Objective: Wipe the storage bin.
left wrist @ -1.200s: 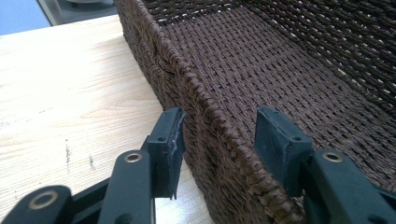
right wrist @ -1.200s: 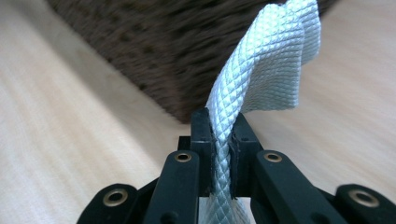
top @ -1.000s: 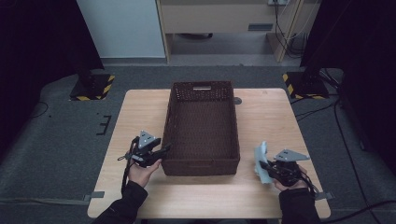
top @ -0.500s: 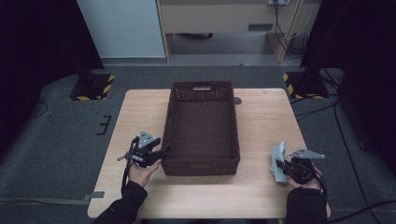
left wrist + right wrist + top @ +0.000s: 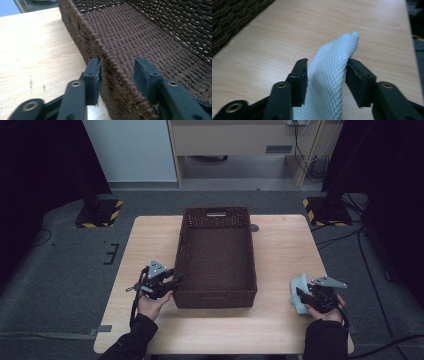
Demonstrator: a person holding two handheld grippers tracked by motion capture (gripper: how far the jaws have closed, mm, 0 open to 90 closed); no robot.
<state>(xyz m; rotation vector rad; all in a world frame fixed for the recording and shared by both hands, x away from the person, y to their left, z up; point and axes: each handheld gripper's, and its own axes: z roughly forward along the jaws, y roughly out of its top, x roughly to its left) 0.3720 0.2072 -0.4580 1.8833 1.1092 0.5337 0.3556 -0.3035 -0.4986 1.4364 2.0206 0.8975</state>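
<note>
Two grippers work at the lower part of the high view, one at each side of a dark woven basket [image 5: 216, 255] that stands in the middle of the wooden table [image 5: 280, 245]. At lower right, the right gripper [image 5: 302, 296] has a pale blue cloth [image 5: 299, 292] between its jaws; in the right gripper view the cloth [image 5: 329, 75] rises upright in the centre of the frame, filling the gap. Its jaws have just been opening, and the pads seem to rest beside the fabric rather than pinch it, though the contact is hard to judge.

At lower left, the left gripper [image 5: 176, 281] straddles the basket's near-left wall. In the left gripper view the rim [image 5: 110, 67] runs between the jaws, which have just been closing; the left pad looks to touch the weave, the right one stands clear inside.
</note>
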